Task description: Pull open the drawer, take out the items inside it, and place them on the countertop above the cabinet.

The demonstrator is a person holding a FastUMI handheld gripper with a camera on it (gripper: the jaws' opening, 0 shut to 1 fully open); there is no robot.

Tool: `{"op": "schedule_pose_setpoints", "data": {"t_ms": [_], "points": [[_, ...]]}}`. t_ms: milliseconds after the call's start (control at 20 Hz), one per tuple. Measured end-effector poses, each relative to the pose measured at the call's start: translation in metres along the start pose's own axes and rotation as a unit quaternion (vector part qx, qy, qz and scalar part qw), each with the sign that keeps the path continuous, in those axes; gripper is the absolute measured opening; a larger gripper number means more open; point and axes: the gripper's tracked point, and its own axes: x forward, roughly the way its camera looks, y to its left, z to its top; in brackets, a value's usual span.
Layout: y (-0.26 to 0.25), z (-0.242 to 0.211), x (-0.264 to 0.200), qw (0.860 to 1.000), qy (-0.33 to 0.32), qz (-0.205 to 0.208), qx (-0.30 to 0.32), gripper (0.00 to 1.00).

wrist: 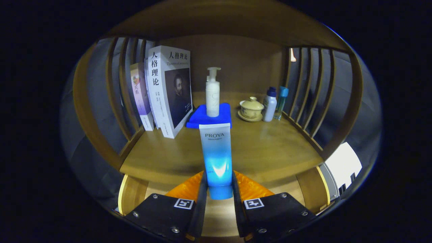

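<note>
my tool [218, 189] clamps the blue tube [216, 155] upright above the table [270, 148]; beyond it, pump bottle [212, 96] on blue cloth [202, 118], lidded cup [251, 108] shut.

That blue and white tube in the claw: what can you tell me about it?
The tube is a squeeze tube, plastic by its sheen, white at its flat crimped end and shading to glossy blue toward the blue cap. It stands upright, cap down, between the claw's two fingers, which press on its lower part from both sides. It is held in front of the wooden countertop, with the blue cloth and the white pump bottle just beyond it.
</note>
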Motion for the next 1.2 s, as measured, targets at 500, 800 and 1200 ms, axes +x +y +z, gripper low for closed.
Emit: {"op": "schedule_pose_setpoints", "data": {"t_ms": [500, 800, 1200], "points": [[-0.020, -0.001, 0.073, 0.999, 0.038, 0.009, -0.005, 0.41], [-0.024, 0.004, 0.087, 0.999, 0.037, 0.028, 0.019, 0.45], [-0.027, 0.033, 0.025, 0.995, -0.068, 0.046, 0.057, 0.95]]}}
